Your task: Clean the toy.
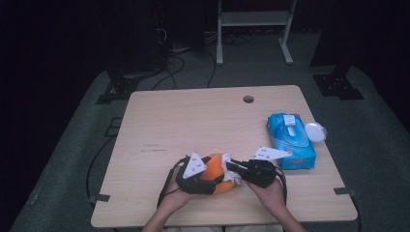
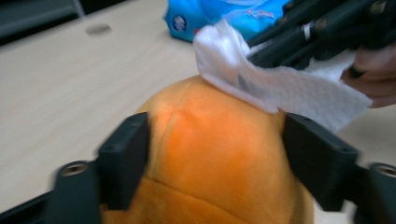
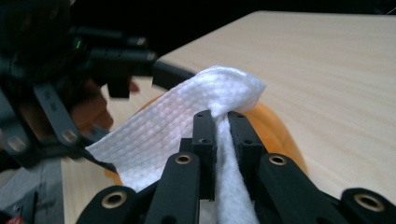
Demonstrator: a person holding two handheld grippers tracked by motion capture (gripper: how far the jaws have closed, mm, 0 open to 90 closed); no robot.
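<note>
Lying flat atop orange toy, wipe trails toward right gripper.

Left claw gripping (right claw clamped).

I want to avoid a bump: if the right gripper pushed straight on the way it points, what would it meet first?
Probably the orange toy, where the right gripper holds its white wipe.

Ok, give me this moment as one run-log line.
left gripper: fingers on both sides of orange fruit | right gripper: shut on white wipe, wipe on the fruit | blue wipes pack: at right on table
</note>
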